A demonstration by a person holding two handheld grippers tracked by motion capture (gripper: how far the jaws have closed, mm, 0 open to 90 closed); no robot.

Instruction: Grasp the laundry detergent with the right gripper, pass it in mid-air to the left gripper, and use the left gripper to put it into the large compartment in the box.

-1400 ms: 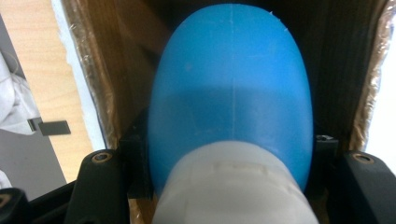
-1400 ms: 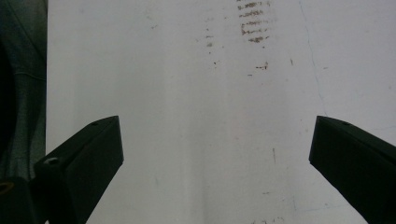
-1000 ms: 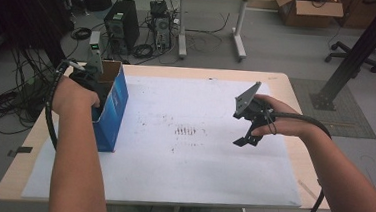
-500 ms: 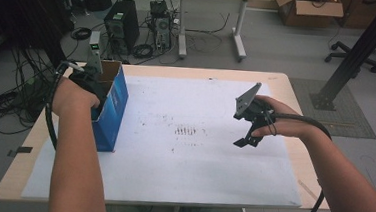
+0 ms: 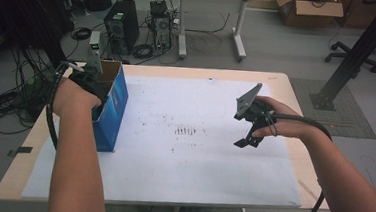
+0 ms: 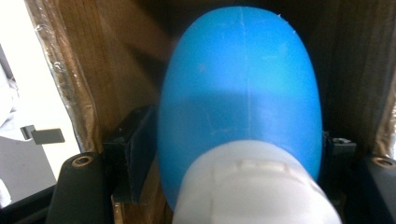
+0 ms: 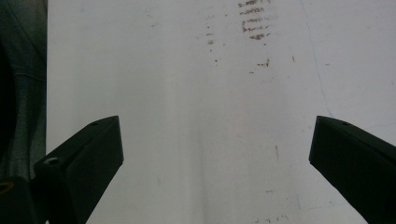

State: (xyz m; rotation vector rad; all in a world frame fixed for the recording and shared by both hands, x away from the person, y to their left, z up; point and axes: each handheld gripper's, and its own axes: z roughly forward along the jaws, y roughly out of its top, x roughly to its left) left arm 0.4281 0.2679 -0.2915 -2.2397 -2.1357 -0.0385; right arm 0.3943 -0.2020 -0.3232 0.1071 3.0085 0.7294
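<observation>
Two claws are at work above the white-covered surface (image 5: 195, 181), and little differs from a second ago: both hands sit where they sat then. At the left, the left claw (image 5: 94, 74) reaches down into the open top of the blue cardboard box (image 5: 111, 111), which stands upright near the left edge of the surface, in the same spot as before. Its jaws have just been opening; in the left gripper view the blue bulb-shaped object (image 6: 240, 88) with its white base sits between them inside the brown walls of the box, the black jaws close on either side of it, and I cannot tell whether the pads press on it at this moment. Near the middle of the surface lies a patch of dark smudges (image 5: 186, 131), unchanged. At the right, the right claw (image 5: 247, 127) hovers over the white sheet, well apart from the box, its jaws spread wide with nothing between them, just as in the earlier pictures.
</observation>
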